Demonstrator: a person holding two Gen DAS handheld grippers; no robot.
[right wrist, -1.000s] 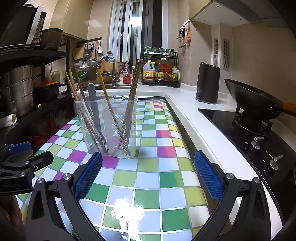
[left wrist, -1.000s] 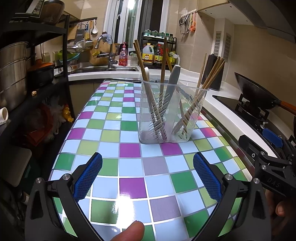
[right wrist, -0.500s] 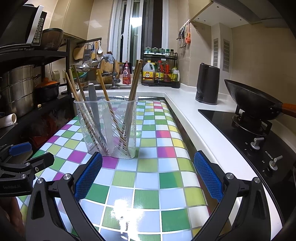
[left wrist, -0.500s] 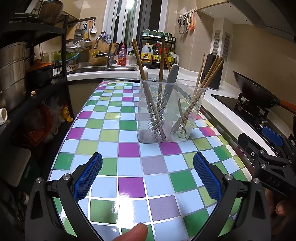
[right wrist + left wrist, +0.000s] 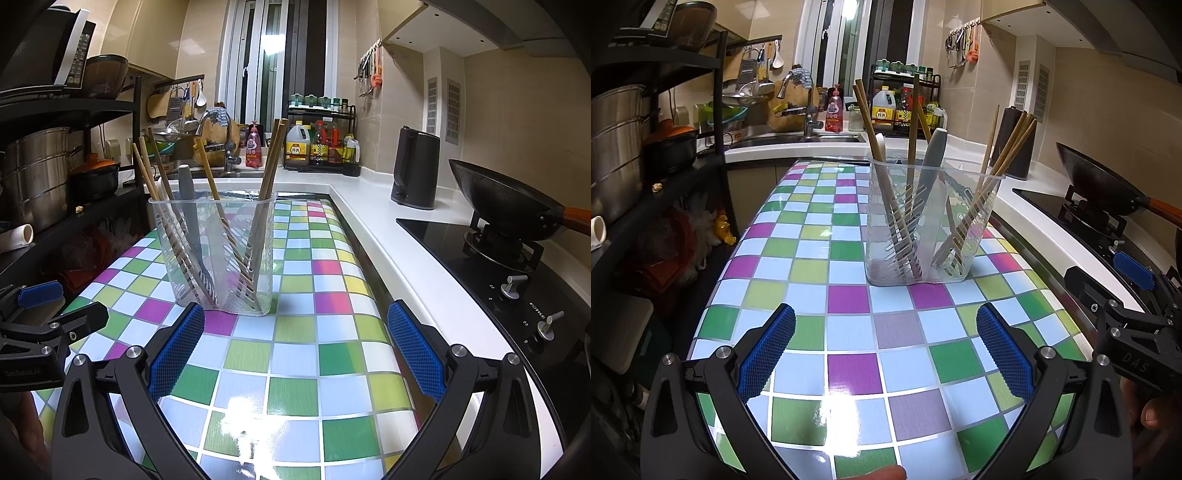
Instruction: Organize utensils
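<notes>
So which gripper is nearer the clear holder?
Right, though not by much. The right gripper sits just short of the holder, its left finger almost under the base. The left gripper hangs farther back, several tiles away.

Warm, moderately dim indoor light from overhead. A white glare patch lies on the glossy checkered countertop (image 5: 846, 410) between and just behind the fingertips in both views. Strong fisheye bending and dark vignetting at the edges; focus sharp throughout.
</notes>
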